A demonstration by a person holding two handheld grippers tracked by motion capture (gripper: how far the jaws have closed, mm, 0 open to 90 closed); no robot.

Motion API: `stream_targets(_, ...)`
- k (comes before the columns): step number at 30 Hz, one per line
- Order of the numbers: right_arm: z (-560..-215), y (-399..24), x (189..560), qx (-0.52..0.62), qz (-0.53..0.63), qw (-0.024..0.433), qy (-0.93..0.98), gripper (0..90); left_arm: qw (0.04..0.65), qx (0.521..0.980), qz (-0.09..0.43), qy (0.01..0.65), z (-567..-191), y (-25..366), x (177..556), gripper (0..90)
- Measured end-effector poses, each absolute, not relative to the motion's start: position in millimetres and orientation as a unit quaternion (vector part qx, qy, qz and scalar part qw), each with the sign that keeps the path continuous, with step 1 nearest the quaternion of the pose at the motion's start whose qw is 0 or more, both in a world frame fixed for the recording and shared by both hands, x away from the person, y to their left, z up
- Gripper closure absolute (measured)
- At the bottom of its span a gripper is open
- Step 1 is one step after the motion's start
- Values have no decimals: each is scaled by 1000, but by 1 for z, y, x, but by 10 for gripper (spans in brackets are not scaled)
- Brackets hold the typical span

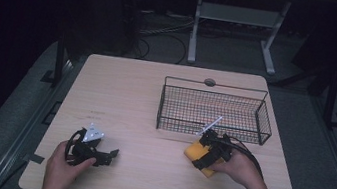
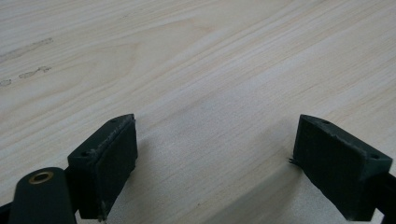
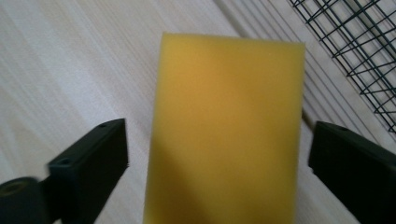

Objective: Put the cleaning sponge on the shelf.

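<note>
The right claw (image 3: 219,158) hangs spread wide over a yellow sponge (image 3: 226,126) lying flat on the worktop (image 1: 125,98), just in front of the wire basket (image 1: 214,112). The block looks light, soft and squashy, likely foam, though the close view is blurred; its two long sides offer the surest pinch. The left claw (image 2: 215,158) rests released and empty, well apart.
</note>
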State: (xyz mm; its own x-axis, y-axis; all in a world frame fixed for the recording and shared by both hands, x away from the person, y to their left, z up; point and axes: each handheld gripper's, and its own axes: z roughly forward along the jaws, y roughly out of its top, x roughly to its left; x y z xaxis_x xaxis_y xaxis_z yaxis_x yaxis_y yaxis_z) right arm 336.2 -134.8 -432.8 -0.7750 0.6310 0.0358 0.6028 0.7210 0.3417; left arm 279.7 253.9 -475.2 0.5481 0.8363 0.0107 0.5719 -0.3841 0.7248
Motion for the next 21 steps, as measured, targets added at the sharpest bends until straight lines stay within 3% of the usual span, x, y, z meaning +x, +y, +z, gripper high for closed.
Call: stream_targets(21,-443,-136,337,320,160,39,933,216,344,810,192,435,-475,254,280,129)
